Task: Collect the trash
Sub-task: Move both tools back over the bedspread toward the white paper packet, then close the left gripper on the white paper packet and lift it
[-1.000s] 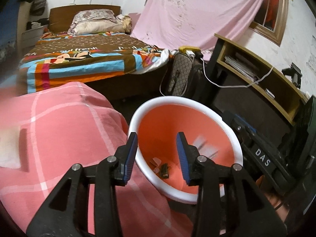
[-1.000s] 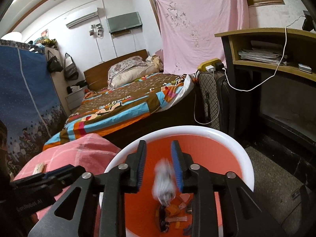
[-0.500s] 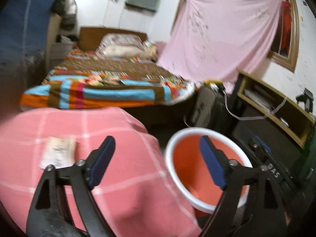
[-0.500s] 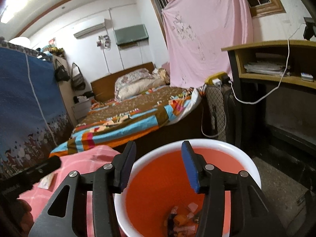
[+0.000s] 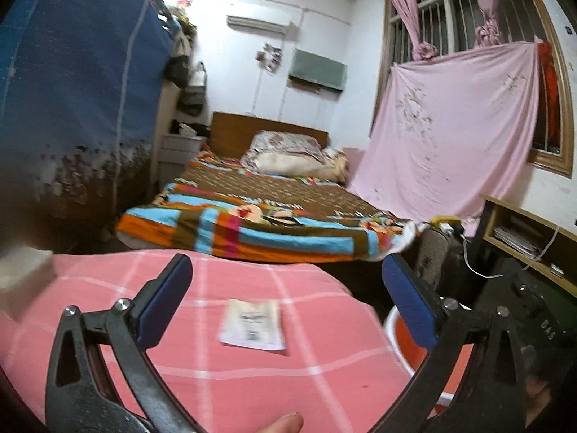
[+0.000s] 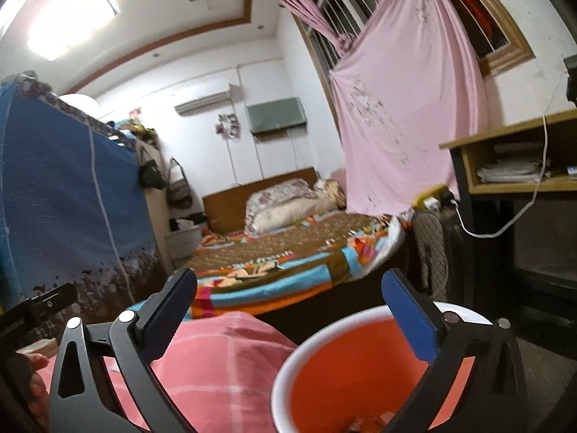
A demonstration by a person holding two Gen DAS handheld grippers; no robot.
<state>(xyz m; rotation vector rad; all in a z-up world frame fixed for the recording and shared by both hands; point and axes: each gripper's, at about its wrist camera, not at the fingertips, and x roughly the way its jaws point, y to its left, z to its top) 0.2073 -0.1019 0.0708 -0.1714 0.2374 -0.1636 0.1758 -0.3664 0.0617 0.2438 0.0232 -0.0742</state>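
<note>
A white paper wrapper (image 5: 252,324) lies flat on the pink checked cloth (image 5: 202,361). My left gripper (image 5: 286,303) is wide open and empty, raised above the cloth with the wrapper just beyond and between its fingers. The orange bin with a white rim (image 6: 360,379) stands beside the cloth; its edge shows at lower right in the left wrist view (image 5: 400,346). My right gripper (image 6: 288,314) is wide open and empty, held above the bin's near rim. A few scraps lie at the bin's bottom (image 6: 357,425).
A bed with a striped cover (image 5: 267,216) lies beyond the cloth. A blue fabric wardrobe (image 5: 72,108) stands at left. A wooden shelf desk (image 6: 512,166) and a dark case (image 5: 541,324) stand at right. A pale block (image 5: 25,274) sits at the cloth's left edge.
Both grippers opened wide and tilted upward. The right one dropped a scrap into the bin. The left one swung left from the bin to over the cloth, facing the wrapper.
</note>
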